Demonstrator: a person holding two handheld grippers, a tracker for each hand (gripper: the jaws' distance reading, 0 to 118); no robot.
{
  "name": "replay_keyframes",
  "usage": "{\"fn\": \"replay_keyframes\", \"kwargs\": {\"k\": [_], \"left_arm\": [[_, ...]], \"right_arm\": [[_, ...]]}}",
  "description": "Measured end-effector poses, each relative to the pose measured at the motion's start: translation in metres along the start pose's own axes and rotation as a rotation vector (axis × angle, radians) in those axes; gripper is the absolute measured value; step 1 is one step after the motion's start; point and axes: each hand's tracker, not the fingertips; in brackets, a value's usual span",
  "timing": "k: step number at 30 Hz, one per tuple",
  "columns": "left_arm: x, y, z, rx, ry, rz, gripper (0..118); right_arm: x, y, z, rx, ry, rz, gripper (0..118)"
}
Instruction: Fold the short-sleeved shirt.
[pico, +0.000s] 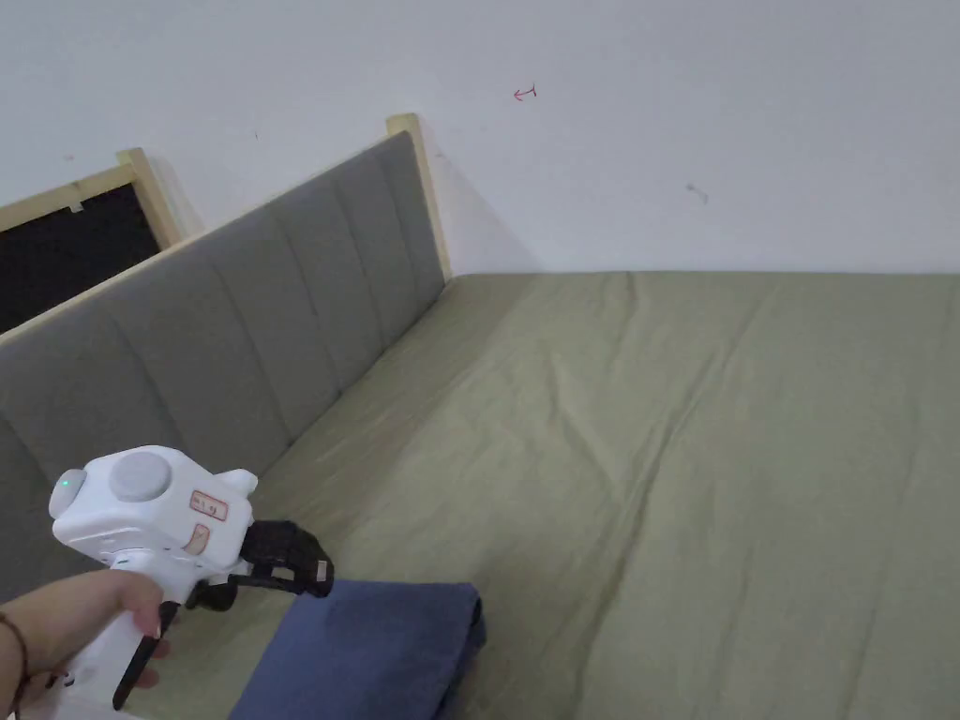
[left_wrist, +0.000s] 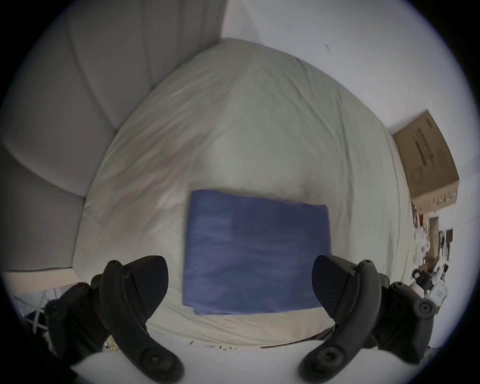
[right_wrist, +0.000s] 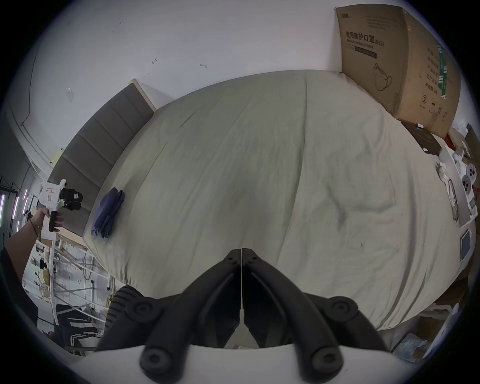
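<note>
The blue short-sleeved shirt (pico: 366, 652) lies folded into a neat rectangle near the bed's front left corner, also seen as a flat blue block (left_wrist: 255, 253) and as a small blue bundle (right_wrist: 107, 207). My left gripper (pico: 305, 567) hovers just above the shirt's near left edge, held by a hand, jaws wide apart with nothing between them (left_wrist: 240, 283). From the right side it shows as a white body with black jaws (right_wrist: 74, 202). My right gripper (right_wrist: 241, 253) hangs over the bed's front edge, jaws pressed together on nothing.
An olive-green sheet (pico: 675, 450) covers the bed. A grey padded headboard (pico: 234, 309) runs along the left, a white wall behind. A large cardboard box (right_wrist: 397, 65) stands at the bed's far right corner. Cluttered items (right_wrist: 462, 187) lie beyond the right edge.
</note>
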Motion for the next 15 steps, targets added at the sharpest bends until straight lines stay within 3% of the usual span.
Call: {"fn": "replay_keyframes", "kwargs": {"k": [5, 8, 9, 10, 11, 12, 15], "left_arm": [[0.01, -0.02, -0.001, 0.013, -0.032, -0.025, 114], [0.05, -0.032, -0.023, -0.048, -0.104, -0.1, 112], [0.074, -0.043, -0.032, -0.063, -0.129, -0.136, 102], [0.094, -0.053, -0.036, -0.046, -0.17, -0.162, 79], [0.121, -0.065, -0.041, -0.037, -0.227, -0.185, 29], [0.15, -0.08, -0.046, -0.037, -0.281, -0.193, 1], [0.234, -0.122, -0.047, -0.004, -0.454, -0.242, 2]], "right_arm": [[-0.005, 0.005, -0.001, 0.002, 0.025, 0.005, 0], [-0.006, 0.007, 0.003, 0.016, 0.021, 0.015, 0], [-0.005, 0.008, 0.005, 0.02, 0.017, 0.021, 0], [-0.002, 0.008, 0.007, 0.023, 0.014, 0.023, 0], [0.0, 0.008, 0.009, 0.028, 0.012, 0.025, 0], [0.002, 0.007, 0.012, 0.033, 0.011, 0.024, 0], [0.004, 0.004, 0.023, 0.047, 0.01, 0.015, 0]]}}
